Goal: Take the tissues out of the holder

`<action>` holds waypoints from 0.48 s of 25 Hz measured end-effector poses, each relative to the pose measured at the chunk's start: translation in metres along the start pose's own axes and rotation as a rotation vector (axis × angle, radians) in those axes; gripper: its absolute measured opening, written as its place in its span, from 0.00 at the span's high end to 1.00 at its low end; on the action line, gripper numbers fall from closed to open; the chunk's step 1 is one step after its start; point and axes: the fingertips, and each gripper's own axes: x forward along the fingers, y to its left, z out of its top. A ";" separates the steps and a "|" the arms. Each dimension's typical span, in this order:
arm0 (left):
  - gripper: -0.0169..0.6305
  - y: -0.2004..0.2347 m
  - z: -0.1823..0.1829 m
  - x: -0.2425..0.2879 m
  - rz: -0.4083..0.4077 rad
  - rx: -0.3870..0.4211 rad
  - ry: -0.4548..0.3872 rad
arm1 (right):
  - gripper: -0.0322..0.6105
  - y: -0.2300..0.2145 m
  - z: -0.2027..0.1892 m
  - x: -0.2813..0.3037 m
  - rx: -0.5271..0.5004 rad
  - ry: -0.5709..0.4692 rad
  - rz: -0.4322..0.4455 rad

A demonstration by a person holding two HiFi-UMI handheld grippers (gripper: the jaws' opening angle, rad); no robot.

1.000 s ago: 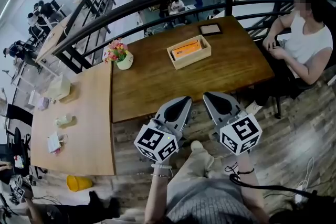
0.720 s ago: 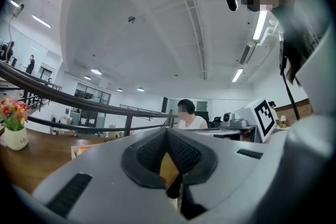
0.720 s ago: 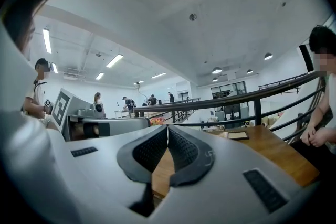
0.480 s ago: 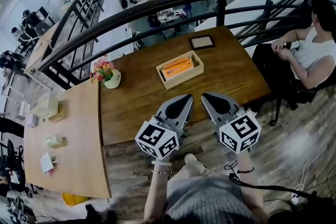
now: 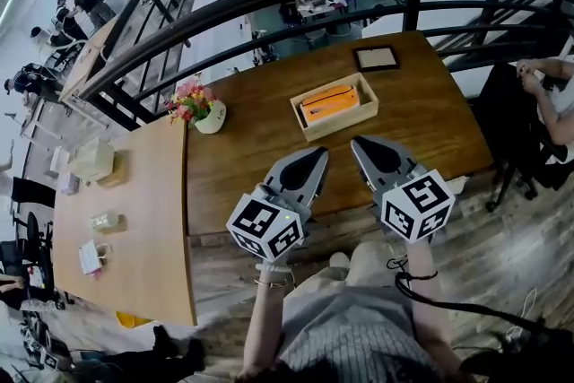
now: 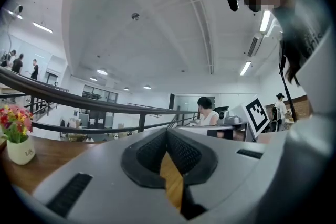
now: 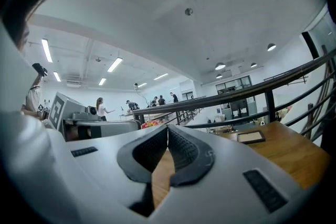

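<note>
Jaws together, left gripper [image 5: 320, 153] and right gripper [image 5: 357, 142] point level.

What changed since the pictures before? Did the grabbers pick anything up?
The left gripper and right gripper moved forward over the brown wooden table, nearer the light wooden holder with its orange tissue pack. Nothing was picked up; both stay shut and empty, and the holder sits untouched.

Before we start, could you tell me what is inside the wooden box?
An orange tissue pack lies in the wooden box; anything beneath it is covered.
</note>
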 end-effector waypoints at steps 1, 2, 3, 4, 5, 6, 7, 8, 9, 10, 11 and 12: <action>0.96 0.005 -0.001 -0.003 0.013 0.001 0.004 | 0.93 0.001 -0.002 0.006 0.006 0.002 0.013; 0.96 0.010 -0.002 -0.005 0.026 0.002 0.007 | 0.93 0.003 -0.002 0.012 0.011 0.005 0.026; 0.96 0.014 -0.003 -0.006 0.039 0.002 0.010 | 0.93 0.004 -0.003 0.018 0.015 0.007 0.041; 0.96 0.017 -0.003 -0.007 0.051 0.001 0.013 | 0.93 0.005 -0.002 0.022 0.016 0.010 0.055; 0.96 0.020 -0.003 -0.006 0.062 -0.002 0.014 | 0.93 0.006 -0.002 0.025 0.017 0.013 0.069; 0.96 0.023 -0.004 -0.005 0.071 -0.005 0.015 | 0.93 0.005 -0.001 0.028 0.017 0.016 0.081; 0.96 0.026 -0.004 -0.003 0.078 -0.009 0.016 | 0.93 0.004 -0.002 0.032 0.018 0.019 0.090; 0.96 0.030 -0.006 0.000 0.084 -0.012 0.017 | 0.93 0.001 -0.003 0.036 0.020 0.023 0.097; 0.96 0.035 -0.007 0.003 0.089 -0.015 0.020 | 0.93 -0.002 -0.004 0.041 0.024 0.027 0.101; 0.96 0.040 -0.009 0.006 0.094 -0.019 0.023 | 0.93 -0.006 -0.006 0.046 0.028 0.033 0.104; 0.96 0.046 -0.011 0.010 0.100 -0.025 0.027 | 0.93 -0.011 -0.008 0.052 0.030 0.042 0.107; 0.96 0.052 -0.013 0.014 0.107 -0.032 0.029 | 0.93 -0.015 -0.010 0.057 0.029 0.055 0.111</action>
